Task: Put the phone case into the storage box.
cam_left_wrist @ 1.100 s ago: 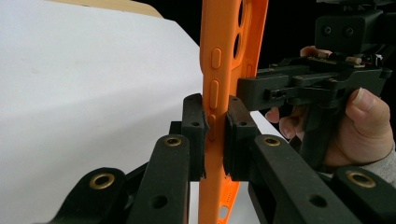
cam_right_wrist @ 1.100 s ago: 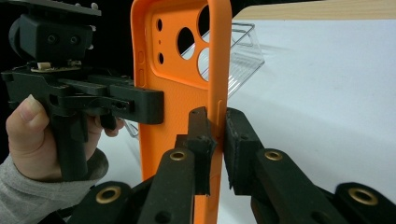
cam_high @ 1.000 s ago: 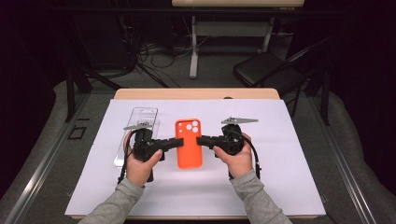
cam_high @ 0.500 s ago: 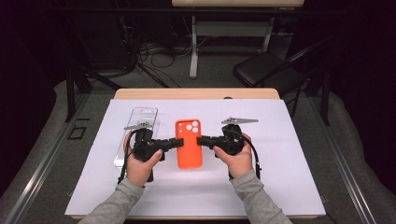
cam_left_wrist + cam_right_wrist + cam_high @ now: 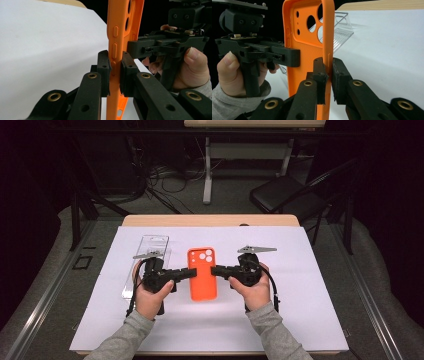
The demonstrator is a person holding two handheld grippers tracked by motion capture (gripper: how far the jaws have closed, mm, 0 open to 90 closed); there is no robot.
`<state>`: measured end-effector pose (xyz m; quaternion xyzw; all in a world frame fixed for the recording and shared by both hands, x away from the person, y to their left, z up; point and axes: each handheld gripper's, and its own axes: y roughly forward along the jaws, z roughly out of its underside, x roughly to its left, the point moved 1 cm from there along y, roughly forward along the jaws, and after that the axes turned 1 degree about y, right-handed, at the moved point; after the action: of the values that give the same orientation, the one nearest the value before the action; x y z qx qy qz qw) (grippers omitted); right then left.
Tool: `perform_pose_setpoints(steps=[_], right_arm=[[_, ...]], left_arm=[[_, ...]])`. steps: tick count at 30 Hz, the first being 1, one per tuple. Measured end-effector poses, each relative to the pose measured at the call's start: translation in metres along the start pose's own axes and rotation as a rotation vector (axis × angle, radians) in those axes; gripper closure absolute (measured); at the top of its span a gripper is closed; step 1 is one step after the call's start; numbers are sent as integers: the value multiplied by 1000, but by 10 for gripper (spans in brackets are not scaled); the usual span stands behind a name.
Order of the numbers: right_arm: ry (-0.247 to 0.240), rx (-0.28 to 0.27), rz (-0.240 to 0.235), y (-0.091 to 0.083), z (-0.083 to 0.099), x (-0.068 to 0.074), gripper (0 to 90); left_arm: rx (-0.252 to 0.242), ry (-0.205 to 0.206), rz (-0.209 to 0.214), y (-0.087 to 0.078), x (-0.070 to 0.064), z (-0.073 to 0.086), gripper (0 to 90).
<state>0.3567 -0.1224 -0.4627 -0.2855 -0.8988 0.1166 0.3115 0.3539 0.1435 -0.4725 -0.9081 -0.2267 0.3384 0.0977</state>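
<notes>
Nearest the person, the left gripper (image 5: 192, 272) and the right gripper (image 5: 216, 270) point toward each other over the white sheet (image 5: 300, 295), each pinching one long edge of the orange phone case (image 5: 202, 272) between its black pads. The case sits between the two grippers at the middle of the sheet, camera holes at its far end. Farther back on the left lies a clear plastic package (image 5: 150, 252), just behind the left gripper.
</notes>
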Motion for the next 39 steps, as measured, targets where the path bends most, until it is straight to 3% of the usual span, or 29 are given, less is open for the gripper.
perform_pose_setpoints(steps=[18,26,39], right_arm=[[3,-18,5,-1,0,0,833],[2,-25,19,-2,0,-1,833],[-13,-34,74,-4,0,-7,833]], left_arm=[[-4,-13,8,1,1,0,797],[-19,-15,9,-1,2,-1,752],[-25,6,-20,0,6,-3,697]])
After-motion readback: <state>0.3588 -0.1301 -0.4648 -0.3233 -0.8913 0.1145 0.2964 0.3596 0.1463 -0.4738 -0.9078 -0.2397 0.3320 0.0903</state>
